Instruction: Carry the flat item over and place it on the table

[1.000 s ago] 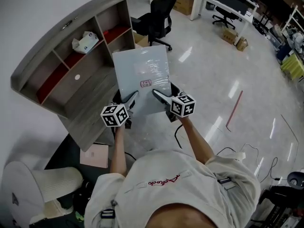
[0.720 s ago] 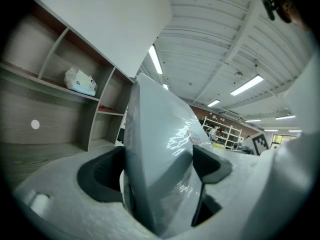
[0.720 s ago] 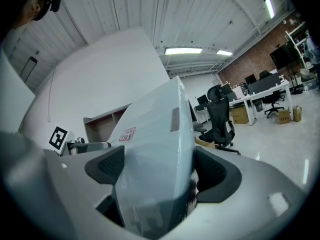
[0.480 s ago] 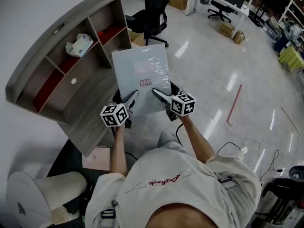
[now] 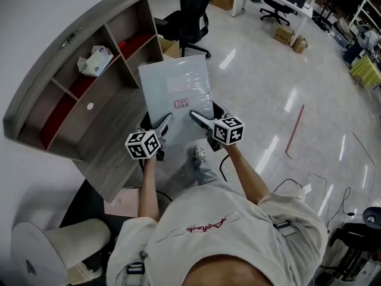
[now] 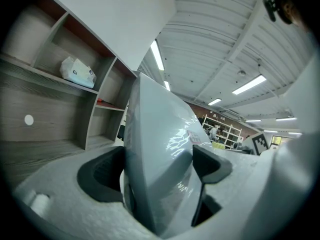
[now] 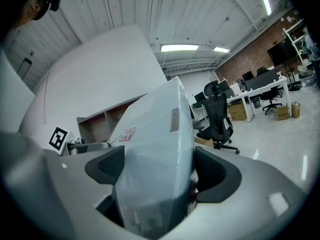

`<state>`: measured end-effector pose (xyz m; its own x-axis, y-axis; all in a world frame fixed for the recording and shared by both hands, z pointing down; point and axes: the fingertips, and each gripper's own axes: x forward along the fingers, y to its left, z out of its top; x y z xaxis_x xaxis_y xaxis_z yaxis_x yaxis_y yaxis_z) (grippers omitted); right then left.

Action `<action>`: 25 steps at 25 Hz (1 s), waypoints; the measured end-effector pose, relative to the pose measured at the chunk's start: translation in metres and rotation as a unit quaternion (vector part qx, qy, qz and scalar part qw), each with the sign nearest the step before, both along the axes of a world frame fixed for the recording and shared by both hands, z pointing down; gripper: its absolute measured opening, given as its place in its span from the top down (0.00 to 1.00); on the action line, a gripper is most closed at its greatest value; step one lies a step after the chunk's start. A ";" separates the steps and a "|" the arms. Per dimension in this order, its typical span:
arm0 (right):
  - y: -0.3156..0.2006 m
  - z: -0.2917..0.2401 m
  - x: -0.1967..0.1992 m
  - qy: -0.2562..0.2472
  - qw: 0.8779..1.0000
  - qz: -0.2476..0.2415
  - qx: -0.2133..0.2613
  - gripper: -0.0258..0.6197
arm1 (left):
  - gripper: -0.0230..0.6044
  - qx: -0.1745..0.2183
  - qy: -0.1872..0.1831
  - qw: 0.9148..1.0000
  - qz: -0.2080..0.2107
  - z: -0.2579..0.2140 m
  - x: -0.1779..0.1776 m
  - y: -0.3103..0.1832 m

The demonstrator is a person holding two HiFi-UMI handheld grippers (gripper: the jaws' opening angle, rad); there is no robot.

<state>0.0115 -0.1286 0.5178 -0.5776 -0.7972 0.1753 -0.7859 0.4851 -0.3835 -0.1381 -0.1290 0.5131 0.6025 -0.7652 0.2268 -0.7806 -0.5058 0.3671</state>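
Flat grey packet (image 5: 177,97), plastic-wrapped, beside a wooden shelf unit (image 5: 89,109). Left hand-held gripper (image 5: 163,123) and right hand-held gripper (image 5: 198,119) each pinch its near edge.

The flat item (image 5: 175,94) is a pale, smooth board under glossy clear film that wrinkles and catches the light, with a small paper label (image 5: 182,103). The left tongs (image 6: 157,171) and right tongs (image 7: 162,171) grip it with dark, matt, finely ribbed pads (image 7: 105,166) set in white matt plastic. On the left, the shelf (image 5: 107,145) is matt grey wood-grain with red backing, and the floor (image 5: 268,94) is polished and shiny.
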 end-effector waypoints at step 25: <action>-0.209 0.011 0.027 -0.002 1.000 -0.005 -0.026 0.28 | 0.26 -0.032 -0.004 0.999 -0.006 0.012 0.027 -0.207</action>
<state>0.0385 -0.3375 0.5288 -0.5857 -0.7817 0.2141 -0.7801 0.4719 -0.4109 -0.1116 -0.3364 0.5250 0.5916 -0.7557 0.2808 -0.7893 -0.4721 0.3925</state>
